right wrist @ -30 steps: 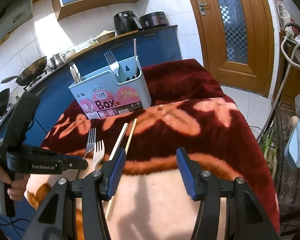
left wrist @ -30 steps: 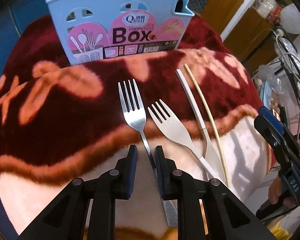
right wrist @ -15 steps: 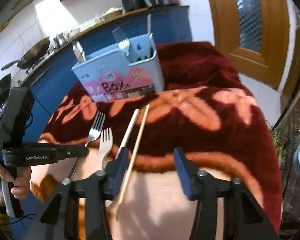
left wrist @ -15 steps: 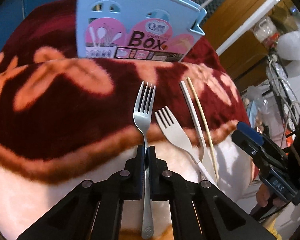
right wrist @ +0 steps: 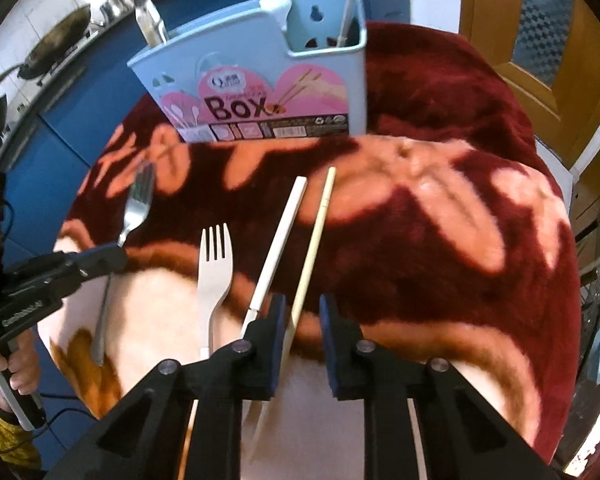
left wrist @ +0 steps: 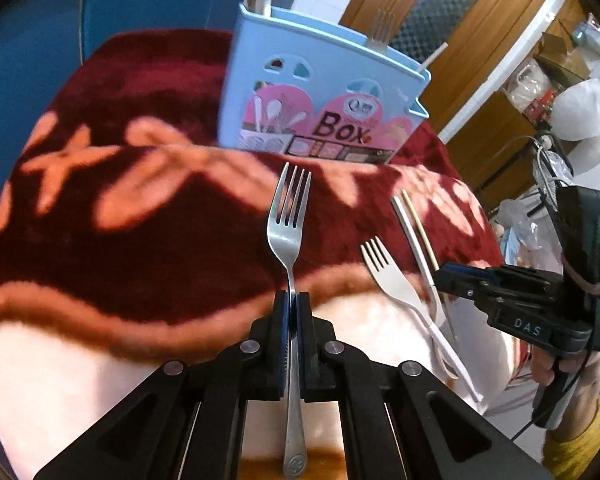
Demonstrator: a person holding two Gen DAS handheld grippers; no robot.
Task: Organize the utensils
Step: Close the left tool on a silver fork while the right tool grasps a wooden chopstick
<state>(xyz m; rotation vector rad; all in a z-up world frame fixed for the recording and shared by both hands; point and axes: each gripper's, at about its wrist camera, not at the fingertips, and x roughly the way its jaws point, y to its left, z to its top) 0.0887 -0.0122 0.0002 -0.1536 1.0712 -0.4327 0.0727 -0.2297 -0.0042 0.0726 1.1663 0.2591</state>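
My left gripper (left wrist: 293, 300) is shut on the handle of a steel fork (left wrist: 288, 216) and holds it lifted above the red blanket, tines toward the light blue utensil box (left wrist: 320, 92). The fork also shows in the right wrist view (right wrist: 134, 208). My right gripper (right wrist: 302, 312) is open, its jaws either side of a wooden chopstick (right wrist: 314, 236) lying on the blanket. Beside it lie a white chopstick (right wrist: 280, 236) and a white plastic fork (right wrist: 214, 264). The box (right wrist: 260, 92) holds a fork, a spoon and a chopstick.
The red and pink blanket (right wrist: 440, 220) covers the table and drops off at the right and near edges. Blue cabinets (left wrist: 140, 0) stand behind the box. A wooden door (right wrist: 540, 40) is at the back right.
My left gripper closed on the steel fork's handle and raised it off the blanket. My right gripper moved forward and left over the wooden chopstick and its jaws narrowed.
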